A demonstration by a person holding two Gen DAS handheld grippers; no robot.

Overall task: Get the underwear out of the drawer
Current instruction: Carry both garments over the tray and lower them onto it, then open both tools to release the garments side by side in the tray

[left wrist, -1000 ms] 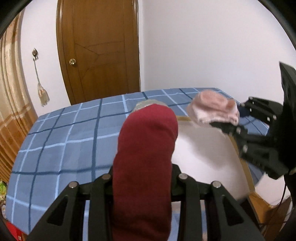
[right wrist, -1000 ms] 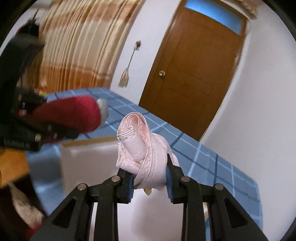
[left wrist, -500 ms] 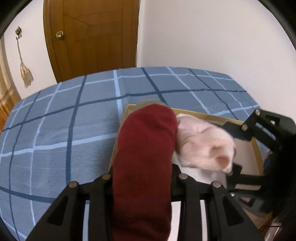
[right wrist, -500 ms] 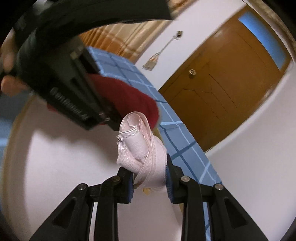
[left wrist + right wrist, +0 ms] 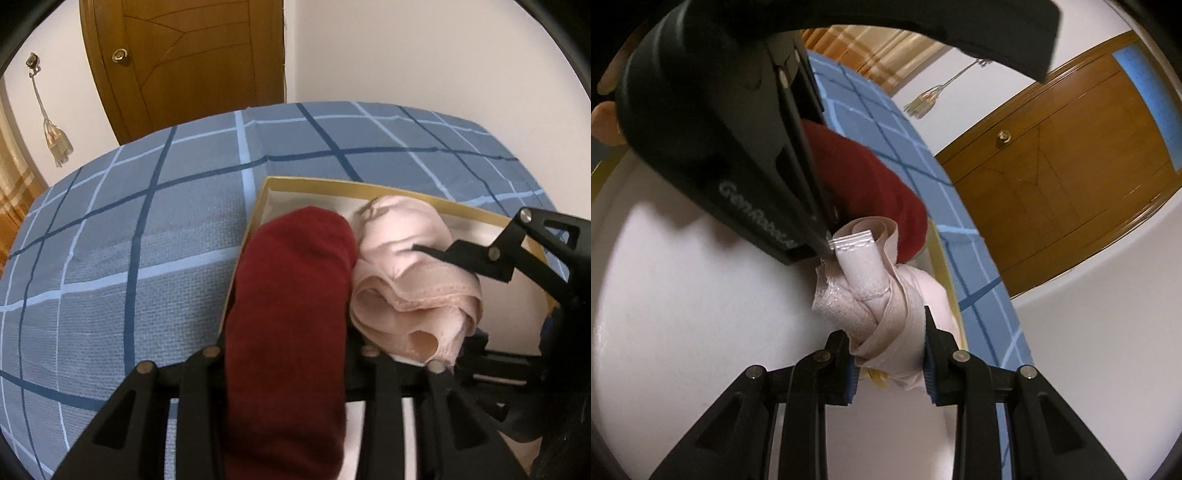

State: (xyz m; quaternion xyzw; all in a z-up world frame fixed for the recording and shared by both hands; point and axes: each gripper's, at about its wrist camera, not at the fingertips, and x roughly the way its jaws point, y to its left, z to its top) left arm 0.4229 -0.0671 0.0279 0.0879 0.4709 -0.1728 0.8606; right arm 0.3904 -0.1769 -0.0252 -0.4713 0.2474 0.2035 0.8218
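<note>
Your left hand-held gripper (image 5: 288, 354) is clamped on the red roll (image 5: 291, 306); your right hand-held gripper (image 5: 888, 363) is clamped on the pink underwear (image 5: 875, 295), touching it, both over the gold-rimmed box (image 5: 332, 183) on the bed (image 5: 129, 229).

We see a bed (image 5: 147, 229) under a blue sheet checked with dark and pale lines, reaching toward twelve o'clock. On it, toward four o'clock in the left wrist view, lies a shallow box (image 5: 369, 184) with a gold rim and white inside, its far corner pointing at twelve.
</note>
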